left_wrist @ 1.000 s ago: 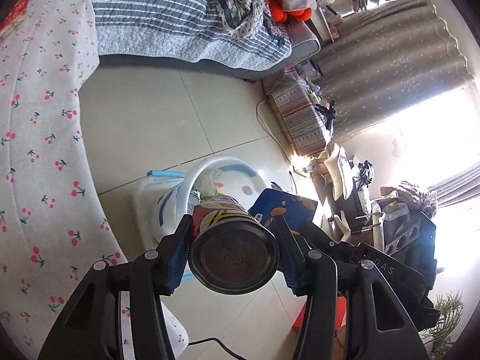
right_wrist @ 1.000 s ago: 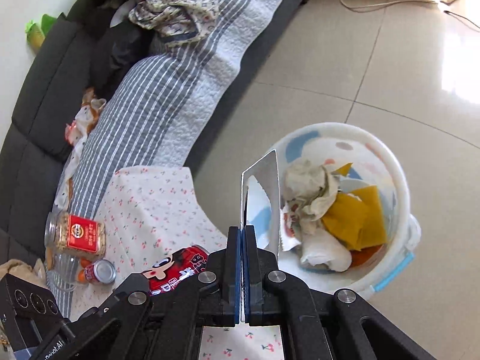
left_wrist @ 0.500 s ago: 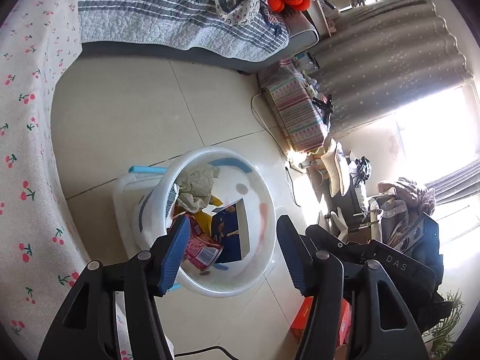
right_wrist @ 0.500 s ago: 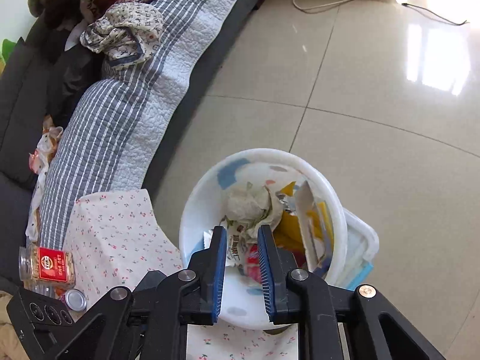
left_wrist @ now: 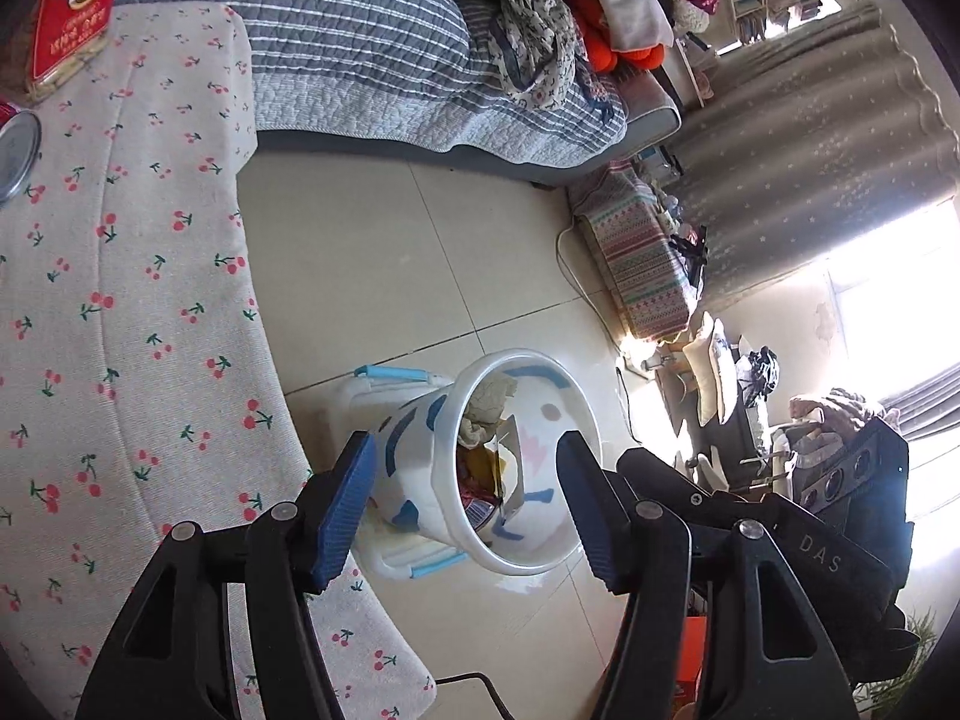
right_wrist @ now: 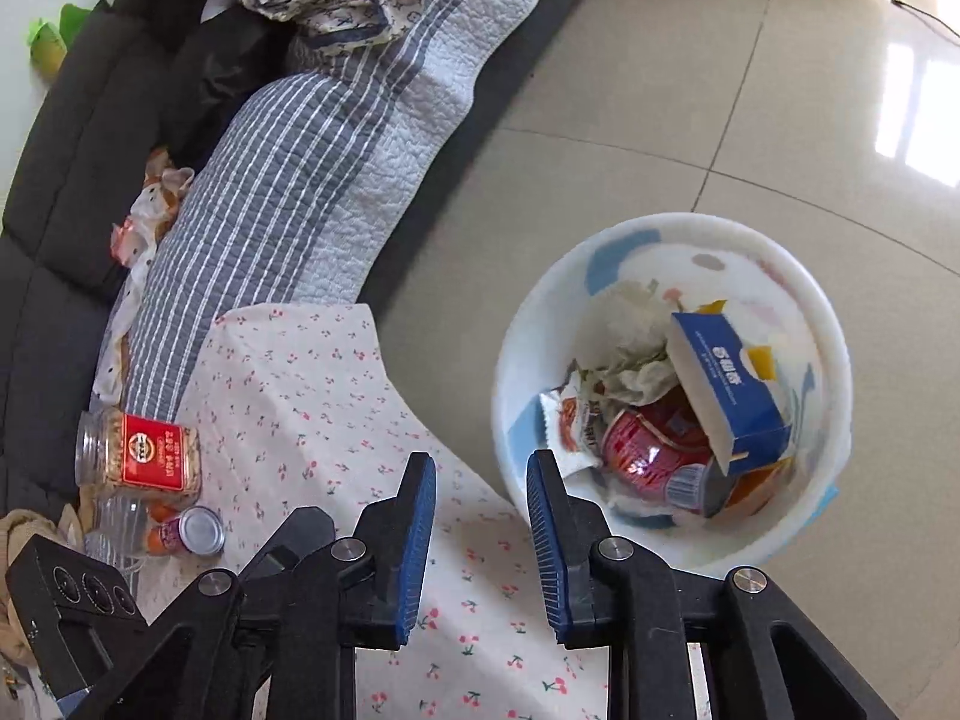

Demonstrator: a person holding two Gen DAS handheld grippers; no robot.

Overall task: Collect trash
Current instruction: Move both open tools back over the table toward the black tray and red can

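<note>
- Both grippers hang empty: the left gripper (left_wrist: 465,483) has its jaws wide apart with nothing between them, and the right gripper (right_wrist: 482,501) has its jaws opening, also with nothing between them.
- Down on the tiled floor (right_wrist: 750,138), just beside the counter (right_wrist: 336,396) with its cherry-print cloth, stands the white bin (right_wrist: 837,360).
- Inside the bin lie a blue box (right_wrist: 729,387), a red can (right_wrist: 651,447), a snack wrapper (right_wrist: 567,423) and crumpled paper (right_wrist: 633,354).
- On the counter sit a red-labelled jar (right_wrist: 141,450) and a small can (right_wrist: 201,531).
</note>
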